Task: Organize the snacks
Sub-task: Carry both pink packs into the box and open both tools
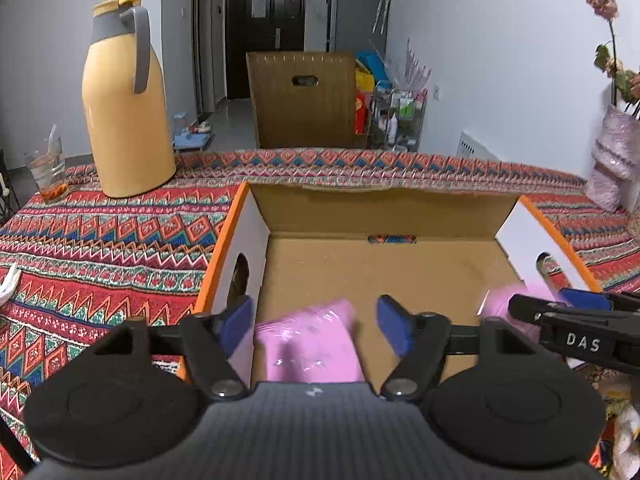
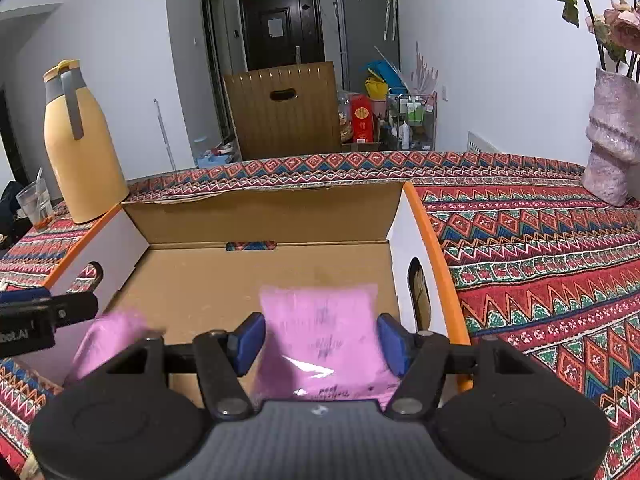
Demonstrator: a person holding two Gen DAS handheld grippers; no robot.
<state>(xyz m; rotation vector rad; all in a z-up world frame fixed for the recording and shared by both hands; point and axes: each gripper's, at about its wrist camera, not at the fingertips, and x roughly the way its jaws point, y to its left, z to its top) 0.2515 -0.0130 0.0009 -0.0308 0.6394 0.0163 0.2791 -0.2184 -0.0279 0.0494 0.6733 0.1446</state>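
Note:
An open cardboard box [image 1: 360,264] with orange rims lies on the patterned tablecloth, right below both grippers. My left gripper [image 1: 316,326] hangs over the box's near left part. A blurred pink snack packet [image 1: 308,344] sits between its blue pads with a gap on the right side, so the jaws are open. My right gripper [image 2: 322,340] is over the box's [image 2: 220,280] near right part, shut on a second pink snack packet [image 2: 320,336] that both pads touch. Each wrist view catches the other gripper at its edge: the right one [image 1: 560,308], the left one [image 2: 40,312].
A tall yellow thermos jug [image 1: 124,120] and a glass cup [image 1: 46,168] stand at the table's far left. A pink vase with flowers [image 2: 612,140] stands at the far right. A wooden chair back [image 1: 304,100] rises behind the table's far edge.

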